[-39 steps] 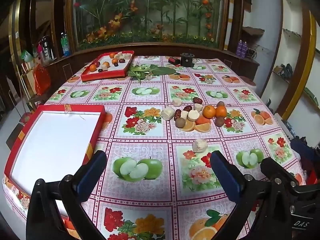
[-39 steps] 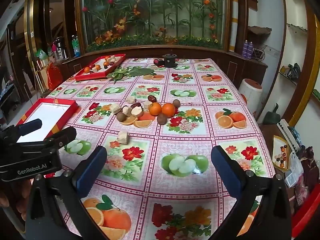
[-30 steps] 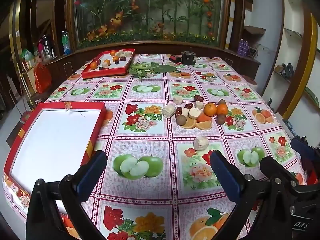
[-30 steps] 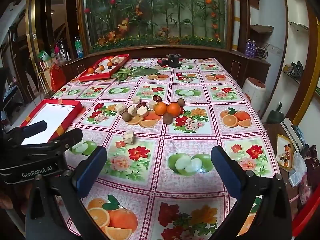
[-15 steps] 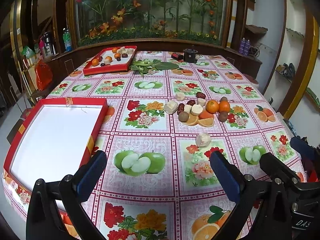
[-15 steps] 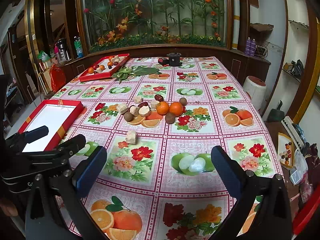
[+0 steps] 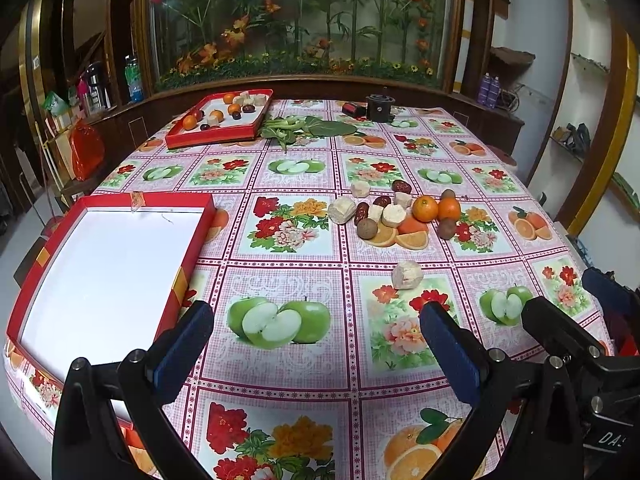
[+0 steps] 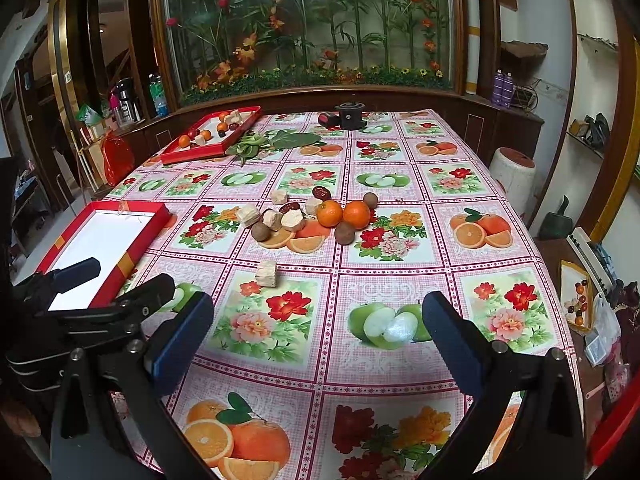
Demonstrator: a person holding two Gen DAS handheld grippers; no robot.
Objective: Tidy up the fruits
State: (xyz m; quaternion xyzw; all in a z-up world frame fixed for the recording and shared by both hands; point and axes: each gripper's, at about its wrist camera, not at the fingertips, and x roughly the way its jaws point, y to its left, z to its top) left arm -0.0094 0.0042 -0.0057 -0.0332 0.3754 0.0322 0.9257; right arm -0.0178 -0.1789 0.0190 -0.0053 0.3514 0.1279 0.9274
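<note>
With both the left gripper (image 7: 316, 346) and right gripper (image 8: 318, 334) gaping wide and holding nothing, reach first for the lone pale chunk (image 7: 407, 275), straddle it squarely, then carry it to the empty red tray (image 7: 192, 236).

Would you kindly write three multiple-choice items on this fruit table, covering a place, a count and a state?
1. Where does the lone pale chunk lie?
A. in the near red tray
B. on the tablecloth, nearer the camera than the fruit pile
C. in the far tray

2. How many real whole oranges are in the pile?
A. two
B. four
C. none

3. What state is the near red tray in?
A. full of fruit
B. covered by a lid
C. empty, white inside

Key: 1 B, it sits alone on the cloth; 2 A, two round oranges touch; 3 C, its floor is bare.
</note>
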